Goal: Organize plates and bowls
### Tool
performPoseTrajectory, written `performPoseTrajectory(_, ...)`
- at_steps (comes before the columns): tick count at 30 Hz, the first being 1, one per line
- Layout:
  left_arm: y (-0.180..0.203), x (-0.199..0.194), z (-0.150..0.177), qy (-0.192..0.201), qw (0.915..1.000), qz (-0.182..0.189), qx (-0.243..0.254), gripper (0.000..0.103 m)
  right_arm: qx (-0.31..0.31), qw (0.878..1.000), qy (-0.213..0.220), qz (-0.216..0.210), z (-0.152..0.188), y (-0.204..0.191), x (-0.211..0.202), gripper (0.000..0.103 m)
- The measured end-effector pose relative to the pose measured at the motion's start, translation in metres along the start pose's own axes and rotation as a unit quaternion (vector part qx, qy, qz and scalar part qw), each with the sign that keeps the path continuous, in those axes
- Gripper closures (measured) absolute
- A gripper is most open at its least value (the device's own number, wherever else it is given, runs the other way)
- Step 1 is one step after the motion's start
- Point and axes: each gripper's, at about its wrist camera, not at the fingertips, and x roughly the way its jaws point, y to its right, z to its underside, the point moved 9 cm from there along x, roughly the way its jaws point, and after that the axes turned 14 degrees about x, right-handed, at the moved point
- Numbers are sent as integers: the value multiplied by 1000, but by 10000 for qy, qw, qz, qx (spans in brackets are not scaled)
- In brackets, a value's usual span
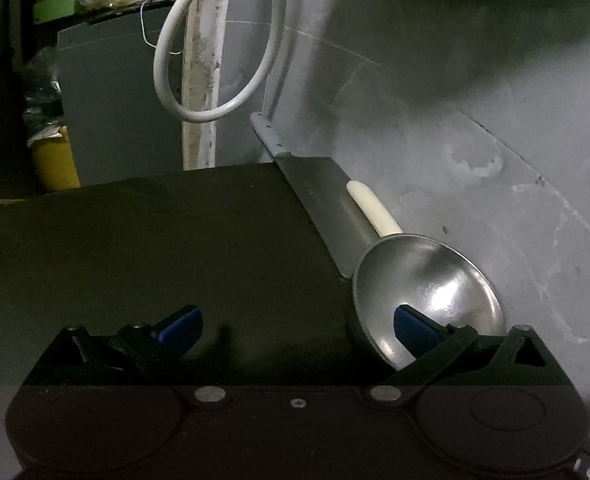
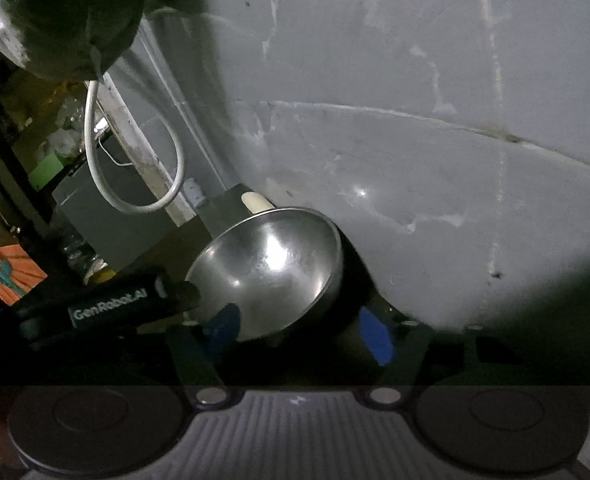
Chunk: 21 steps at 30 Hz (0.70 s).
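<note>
**A:** Where is the steel bowl (image 1: pixel 429 292) sitting?

**B:** At the back right of the dark counter (image 1: pixel 155 240), close against the grey wall (image 1: pixel 475 160). It lies tipped, its hollow facing the cameras. Behind it a cleaver (image 1: pixel 327 208) lies flat, its blade running up to a pale grey handle, and a cream handle (image 1: pixel 371 210) pokes out from behind the bowl's rim.

**A:** And the left gripper (image 1: pixel 297 330)?

**B:** Its jaws stand wide apart with nothing between them but bare counter. The right blue pad (image 1: pixel 415 330) overlaps the bowl's near rim in the left wrist view; the bowl lies to the right of the gap, not inside it. Whether that pad touches the metal I cannot say.

**A:** The right gripper (image 2: pixel 301 334)?

**B:** Its jaws are about half open, and the bowl (image 2: pixel 267 268) sits just ahead of the gap. Its lower rim dips between the two blue pads (image 2: pixel 375 340). The left pad looks to sit right at the rim, while the other stands clear of the bowl's side. That view is dark and smeared, so contact is uncertain; I see no firm grip.

**A:** Anything else near?

**B:** The left gripper's black body (image 2: pixel 115 308), lettered in white, reaches in from the left beside the bowl. A white cable (image 1: pixel 215 60) loops down the wall behind.
</note>
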Motion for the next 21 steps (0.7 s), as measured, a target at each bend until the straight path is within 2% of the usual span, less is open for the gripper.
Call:
performPoseTrajectory(2, 3, 5, -1, -23, 10000, 58, -2, 10, -2, 10000, -28, 30, 1, -1, 1, 48)
performPoseTrajectory(5, 6, 13, 1, -132, 9996, 228, -53, 23, -11, 10000, -89, 29, 1, -1, 5, 54)
performPoseTrajectory(9, 11, 20, 4, -226, 9987, 459, -89, 47, -81, 9999, -101, 21, 1, 0, 3, 62)
performPoseTrajectory(11, 13, 22, 5, -222, 9979, 607, -110, 54, -96, 9999, -104, 15, 0, 0, 3, 65)
performPoseTrajectory(15, 20, 25, 6, -200, 9947, 1000, -138, 83, -141, 9998, -123, -3, -1, 0, 1, 73)
performPoseTrajectory(21, 16, 14, 12, -120, 9944, 1032, -179, 86, -248, 9994, -128, -182, 8, -1, -11, 75)
